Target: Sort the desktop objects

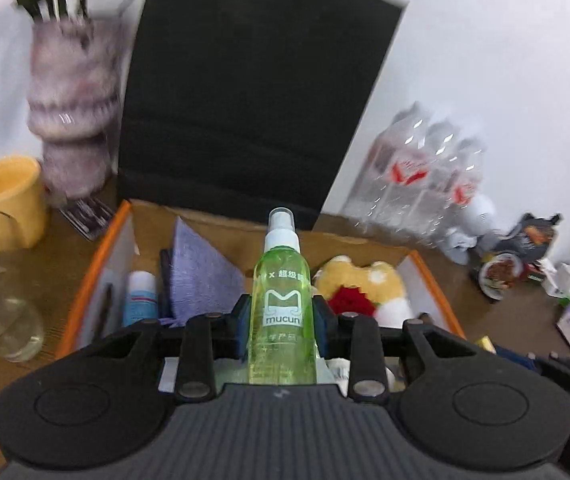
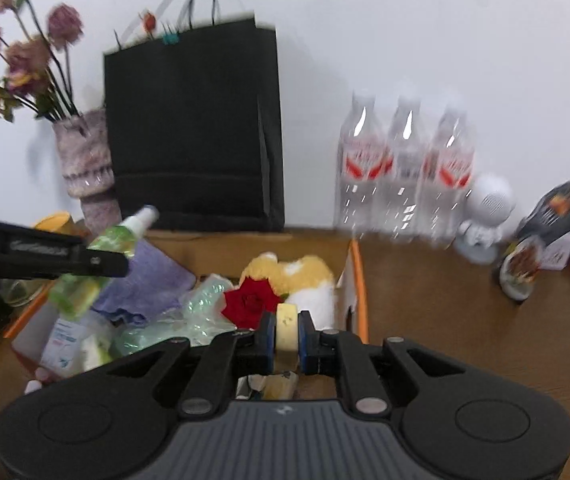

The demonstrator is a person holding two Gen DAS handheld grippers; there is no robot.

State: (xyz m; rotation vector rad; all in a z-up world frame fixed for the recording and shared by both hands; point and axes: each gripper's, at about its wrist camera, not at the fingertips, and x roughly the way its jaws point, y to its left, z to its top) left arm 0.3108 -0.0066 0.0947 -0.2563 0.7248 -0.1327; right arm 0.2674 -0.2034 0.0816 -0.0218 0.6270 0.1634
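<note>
My left gripper is shut on a green spray bottle with a white pump top, held above the orange-edged cardboard box. The right wrist view shows the same green spray bottle tilted in the left gripper over the box's left side. My right gripper is shut on a pale yellow block over the orange-edged box. Inside lie a purple cloth, a white and blue tube, a yellow plush toy and a red rose.
A black paper bag stands behind the box. A vase of dried flowers and a yellow mug are at the left. Three water bottles, a white figurine and packaged snacks sit at the right on the brown table.
</note>
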